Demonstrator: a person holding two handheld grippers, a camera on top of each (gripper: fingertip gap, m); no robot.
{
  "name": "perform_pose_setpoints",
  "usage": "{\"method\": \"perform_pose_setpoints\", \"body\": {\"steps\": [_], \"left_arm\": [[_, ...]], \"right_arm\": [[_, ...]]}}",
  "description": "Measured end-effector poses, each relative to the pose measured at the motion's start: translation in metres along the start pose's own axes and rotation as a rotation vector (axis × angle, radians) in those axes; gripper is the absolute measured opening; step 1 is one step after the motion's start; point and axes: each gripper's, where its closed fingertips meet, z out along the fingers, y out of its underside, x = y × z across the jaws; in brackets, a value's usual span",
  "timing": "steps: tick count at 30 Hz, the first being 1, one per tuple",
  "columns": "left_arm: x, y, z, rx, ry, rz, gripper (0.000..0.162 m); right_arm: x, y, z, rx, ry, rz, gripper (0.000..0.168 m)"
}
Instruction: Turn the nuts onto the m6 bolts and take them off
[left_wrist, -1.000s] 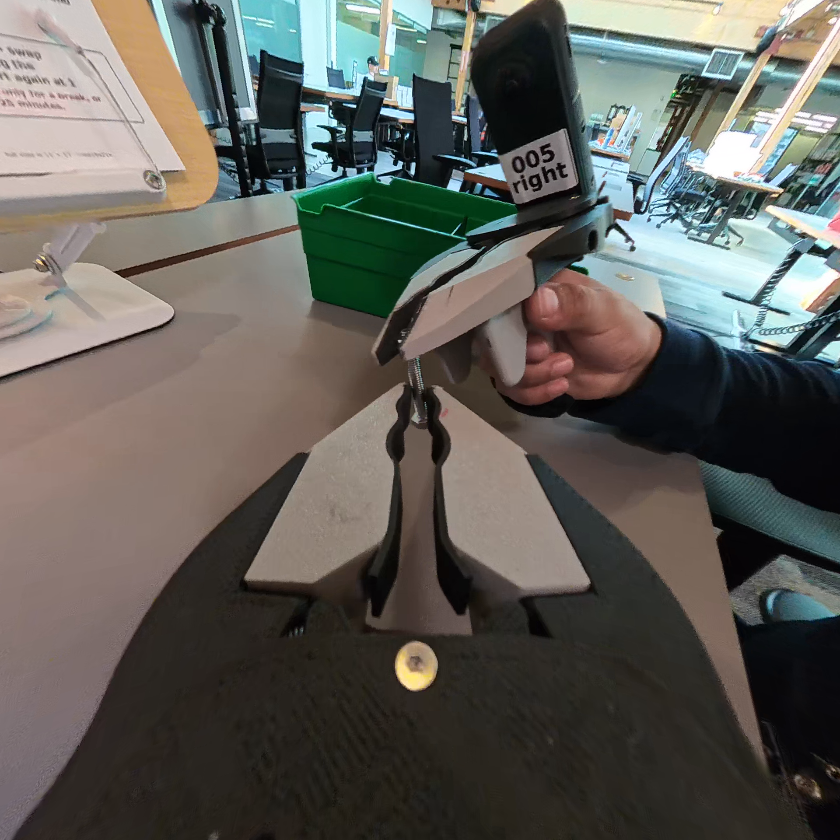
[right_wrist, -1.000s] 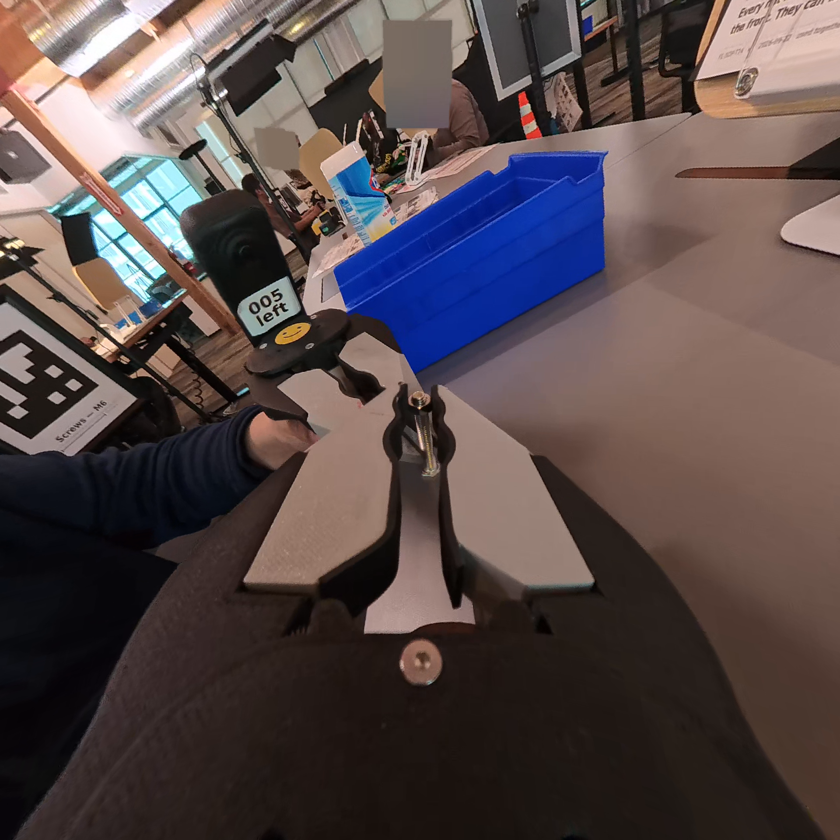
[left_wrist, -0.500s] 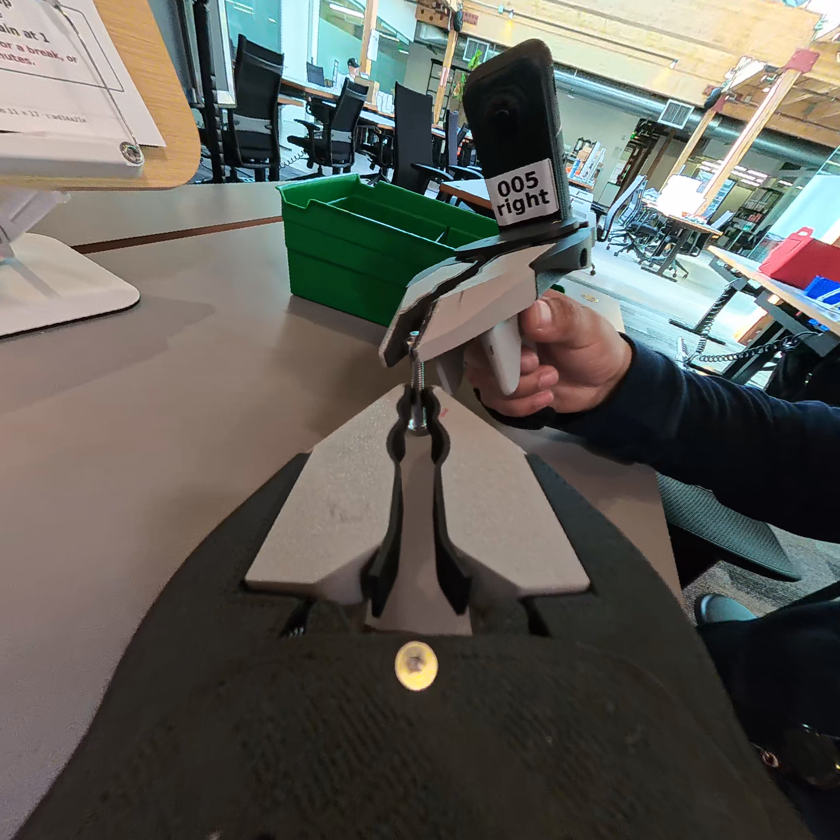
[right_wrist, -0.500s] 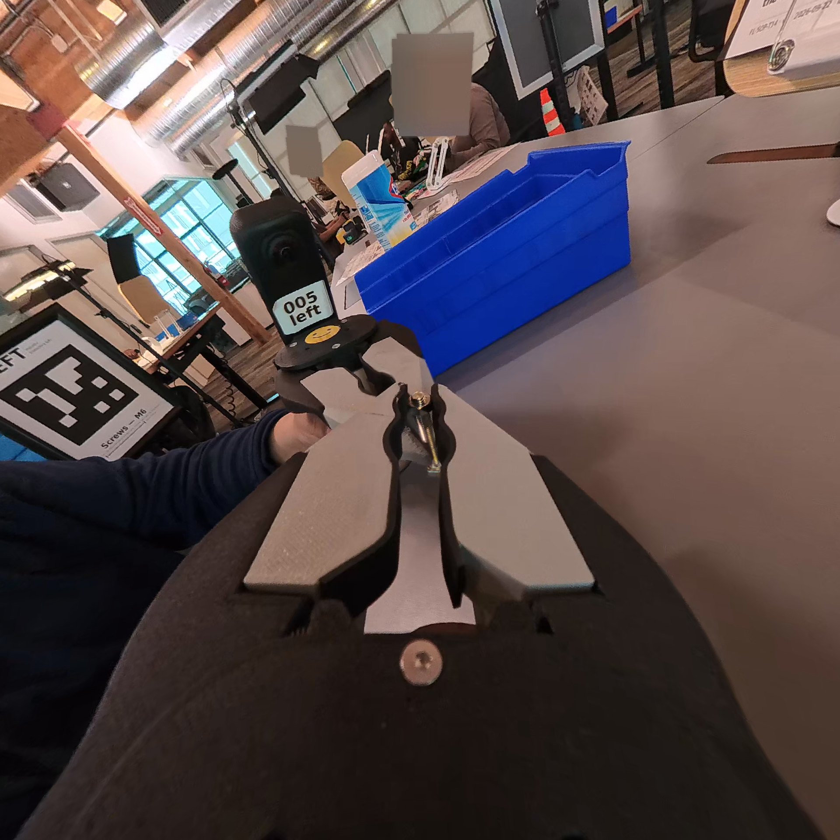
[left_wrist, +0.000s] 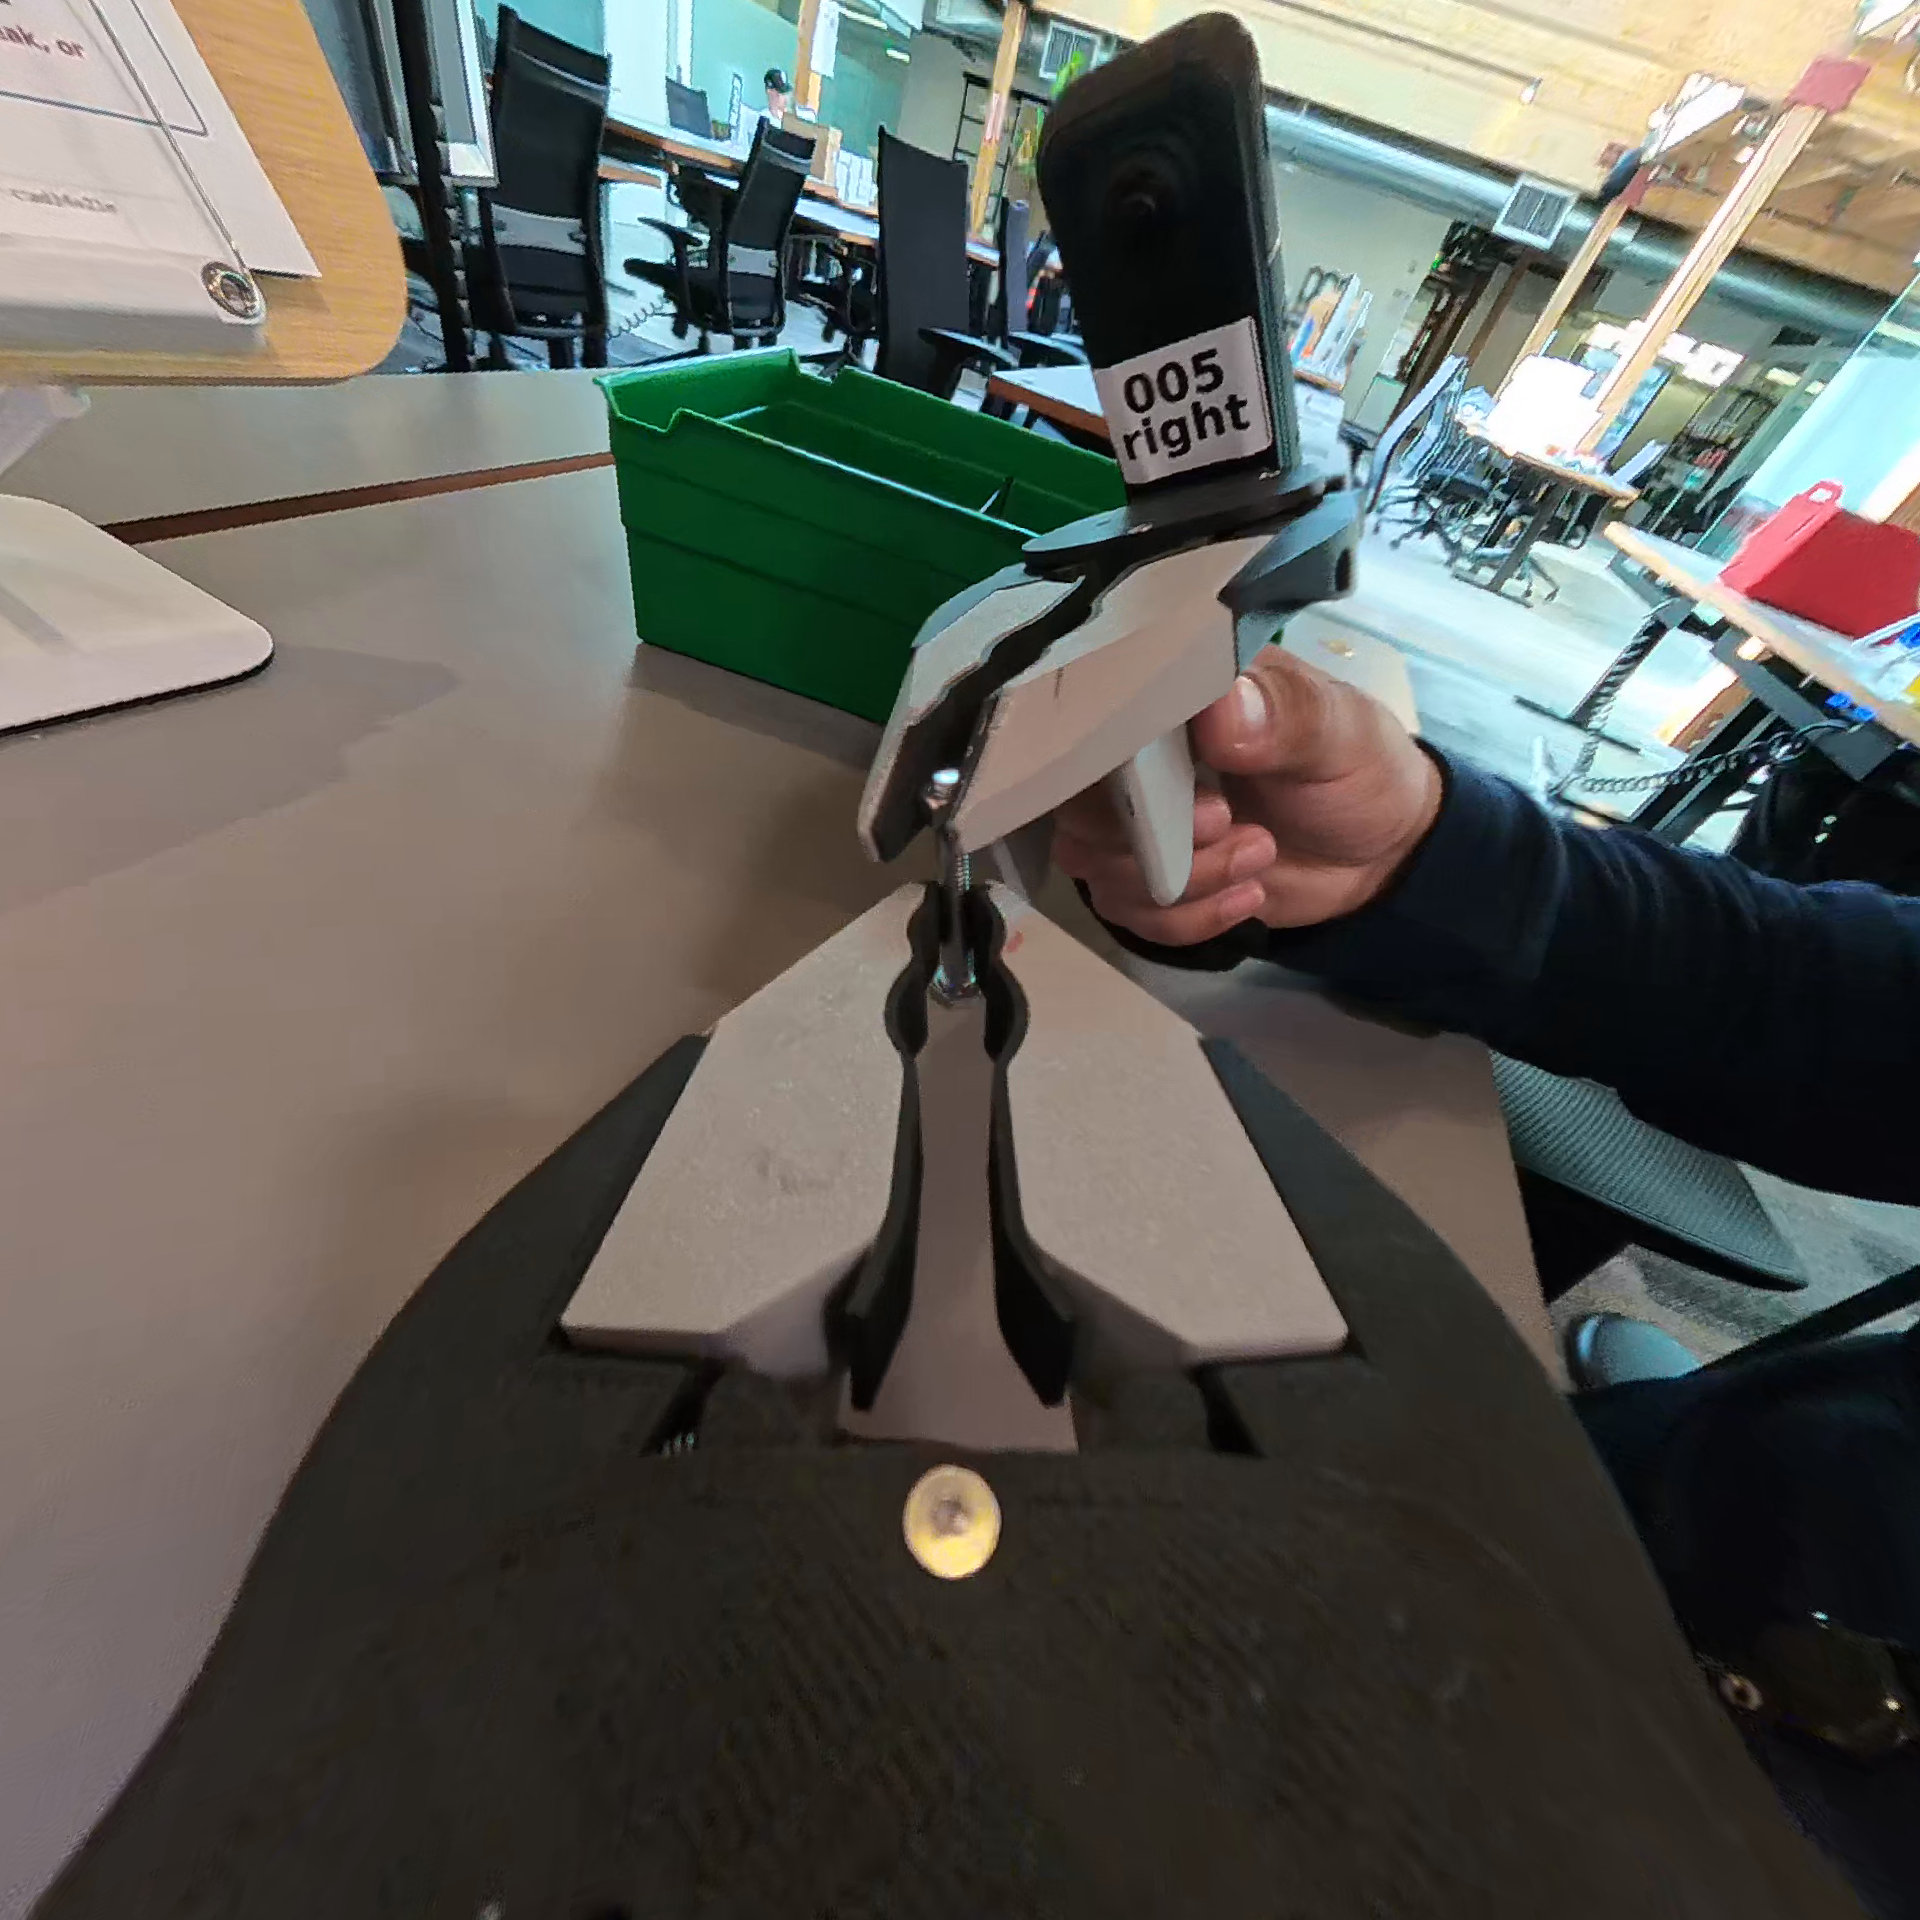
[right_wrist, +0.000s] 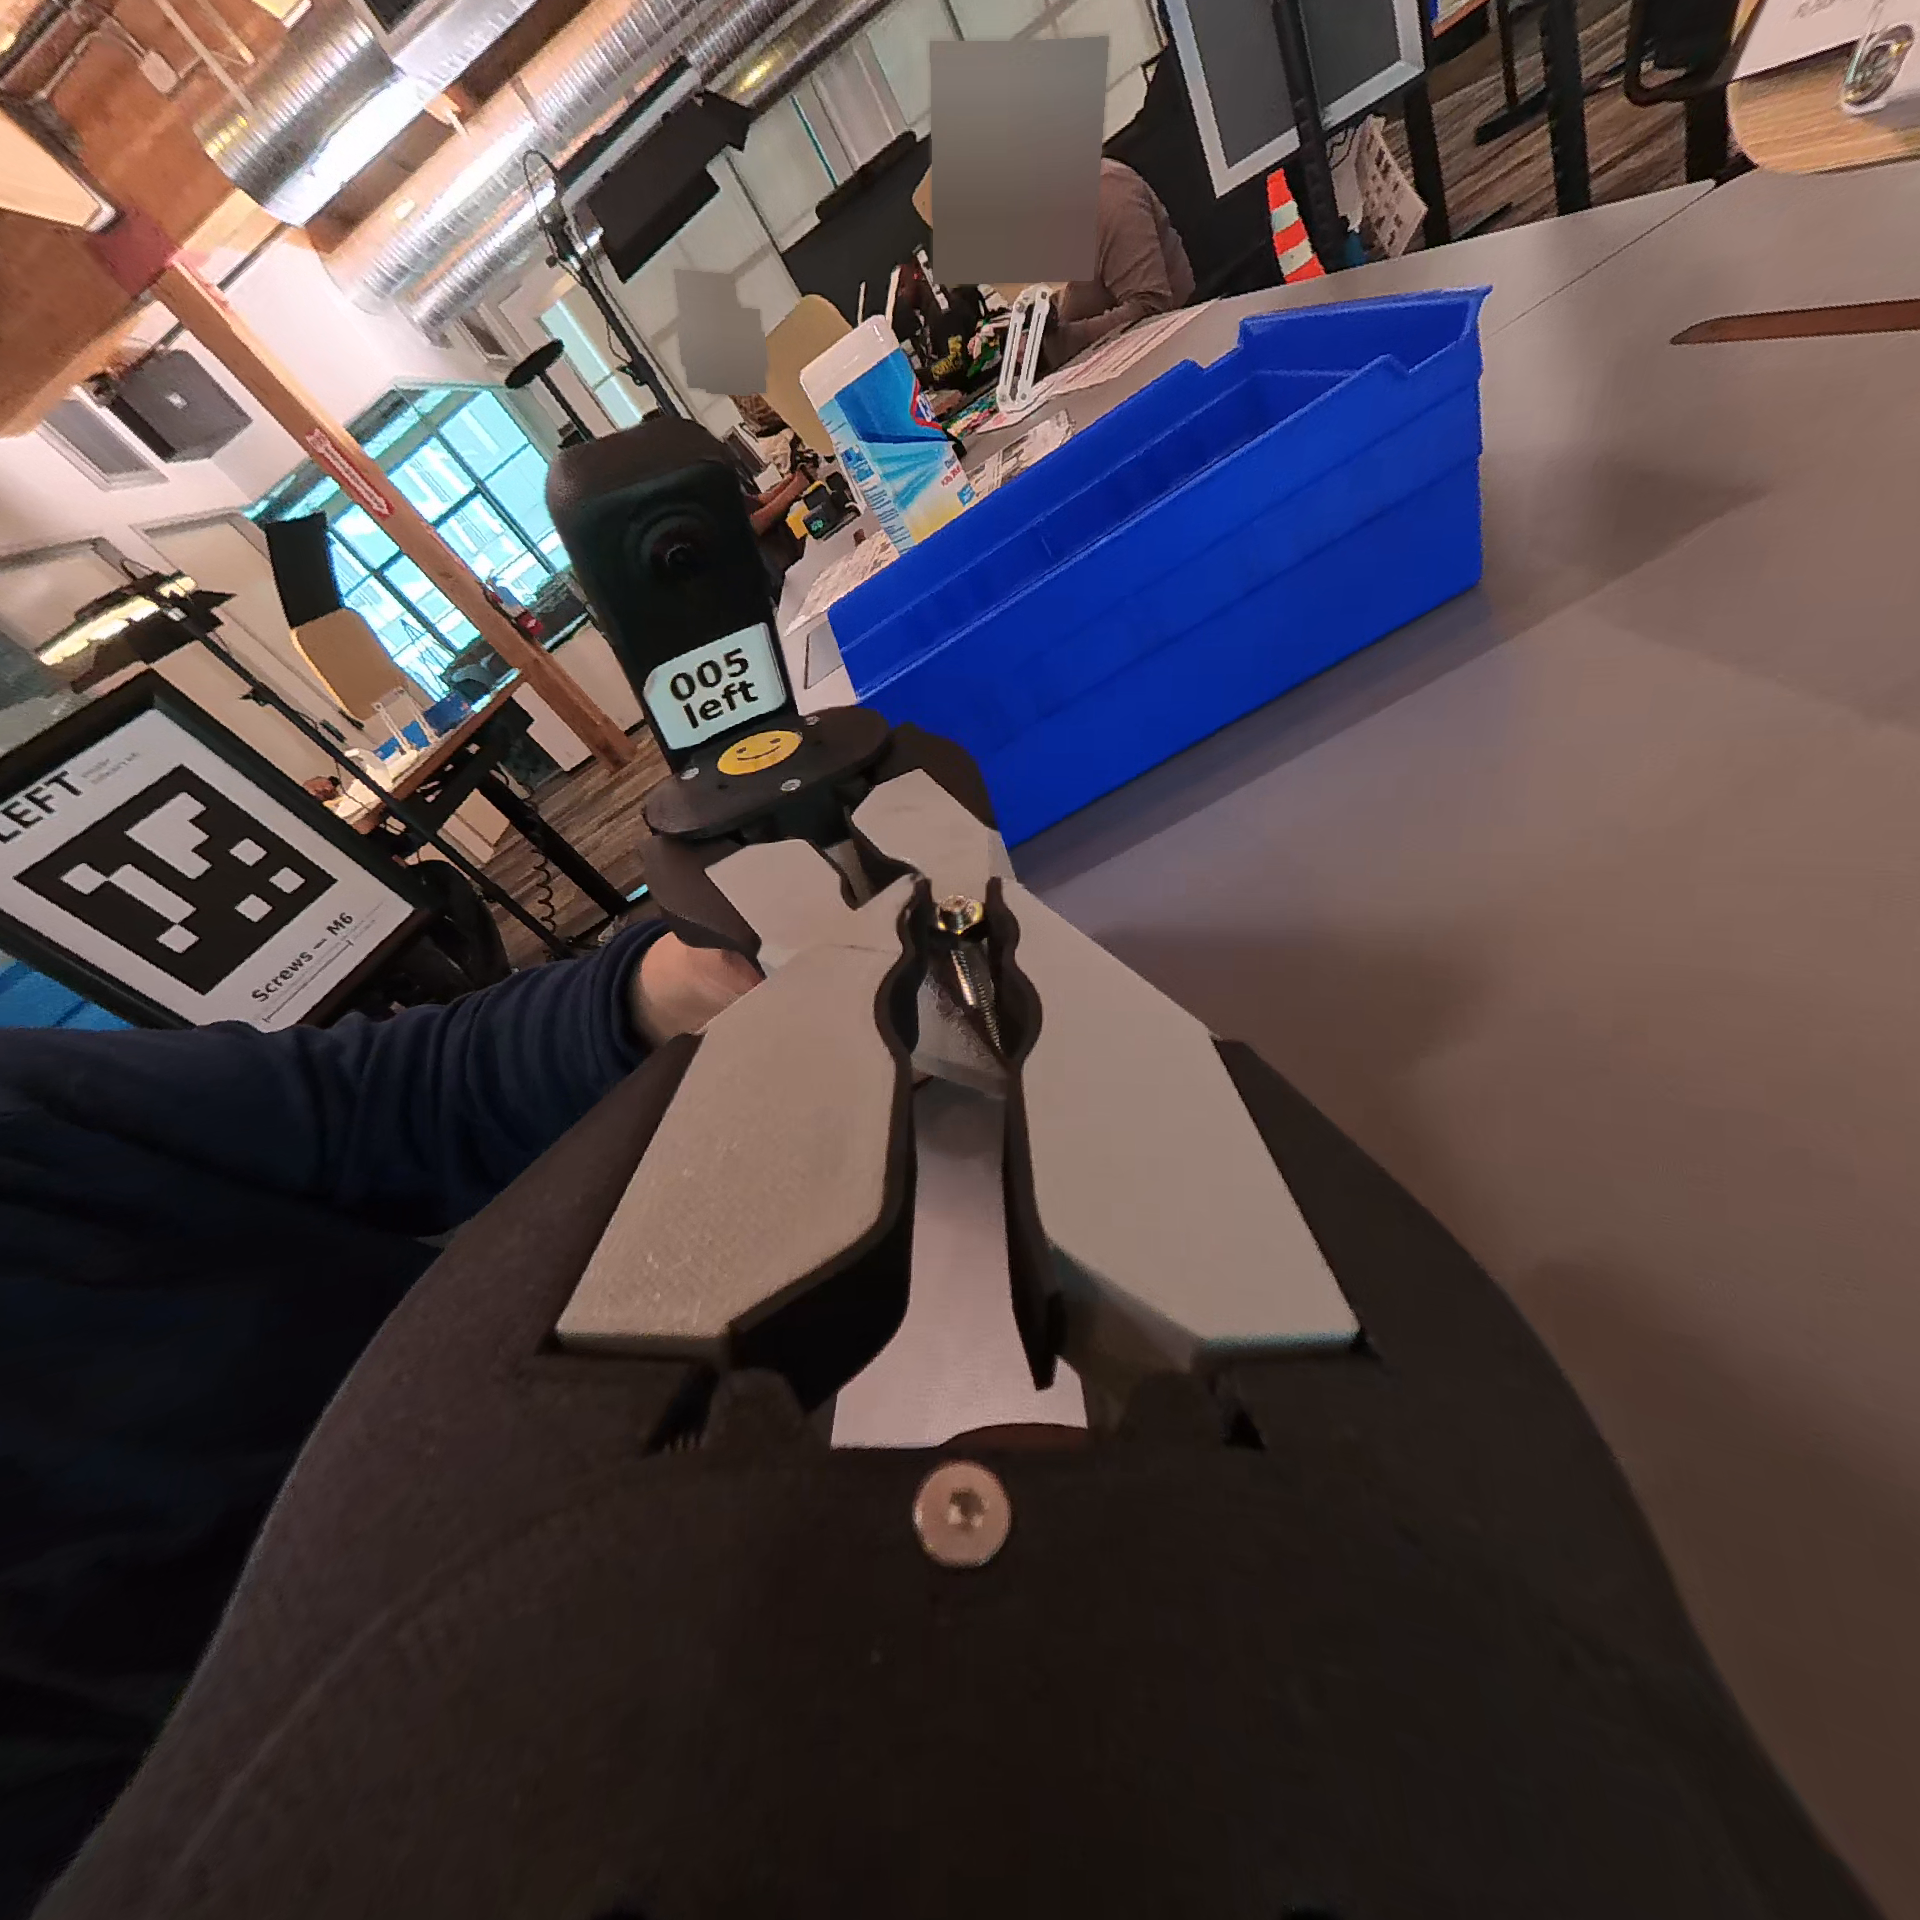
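In the left wrist view my left gripper (left_wrist: 951, 935) is shut on a small steel nut (left_wrist: 951, 985) held between its fingertips. A threaded bolt (left_wrist: 950, 868) stands upright out of the nut, and its head is clamped in the right gripper (left_wrist: 928, 805), which a hand (left_wrist: 1299, 800) holds just above and behind. In the right wrist view my right gripper (right_wrist: 956, 906) is shut on the bolt (right_wrist: 971, 977), head at the tips and shaft slanting back between the fingers. The left gripper (right_wrist: 831, 862) is right below and beyond it. The nut is hidden there.
A green bin (left_wrist: 790, 561) stands on the grey table (left_wrist: 312, 935) behind the grippers, and a white stand base (left_wrist: 94, 623) is at the far left. A blue bin (right_wrist: 1195, 603) sits ahead on the table (right_wrist: 1610, 935), with a framed marker sign (right_wrist: 177, 883) at the left. Only a small space, under 4 cm, lies between the two pairs of fingers.
Both grippers keep their hold. The right gripper has tilted and shifted slightly right, and the bolt leans more in its fingers. The left gripper now sits nearer the middle of the right wrist view.
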Motion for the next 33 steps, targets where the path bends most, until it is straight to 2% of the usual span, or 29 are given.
{"method": "perform_pose_setpoints", "body": {"steps": [4, 10, 16, 19, 22, 25, 29, 33], "left_arm": [[-0.002, 0.002, 0.000, -0.020, -0.010, -0.007, 0.003], [-0.010, 0.001, -0.004, -0.012, -0.039, -0.036, 0.003], [-0.006, 0.003, -0.001, -0.024, -0.025, -0.017, 0.003], [-0.009, 0.001, -0.004, -0.017, -0.044, -0.017, 0.003], [-0.013, -0.004, -0.009, 0.014, -0.029, -0.063, 0.003], [-0.016, -0.003, -0.009, 0.011, -0.040, -0.076, 0.003], [-0.011, 0.001, -0.004, -0.007, -0.031, -0.047, 0.003], [-0.011, -0.001, -0.005, 0.000, -0.037, -0.038, 0.003]], "right_arm": [[0.003, 0.001, -0.001, -0.009, 0.027, -0.029, 0.007], [0.012, -0.010, -0.013, 0.027, 0.114, -0.105, 0.019], [0.004, -0.003, 0.001, 0.005, 0.074, -0.119, 0.027], [0.013, 0.000, -0.002, -0.028, 0.139, -0.150, 0.020], [0.020, -0.010, -0.016, 0.020, 0.164, -0.132, 0.011], [0.014, -0.016, -0.021, 0.061, 0.113, -0.110, 0.016], [0.003, -0.011, -0.005, 0.036, 0.082, -0.139, 0.025], [0.014, -0.004, -0.004, -0.010, 0.151, -0.168, 0.019]]}}
